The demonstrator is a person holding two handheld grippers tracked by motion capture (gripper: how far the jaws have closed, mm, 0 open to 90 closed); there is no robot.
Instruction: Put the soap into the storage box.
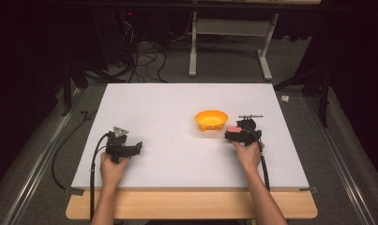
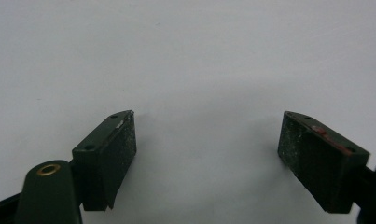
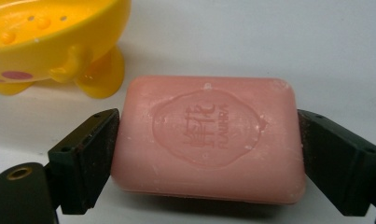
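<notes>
Soap (image 3: pixel 206 140) pinched endwise in the right tongs (image 3: pixel 206 154) beside the yellow dish (image 1: pixel 211 119) near the table's (image 1: pixel 177 98) right edge could squirt free; left tongs (image 2: pixel 206 144) spread, empty.

A pink soap bar (image 3: pixel 208 140) bears an embossed oval seal with characters. The soap dish (image 3: pixel 50 42) is bright yellow with small drain holes and reddish spots, possibly a printed face. Both grippers (image 1: pixel 234 134) (image 2: pixel 206 149) are black. The tabletop (image 1: pixel 177 108) is white with a light wooden edge.
</notes>
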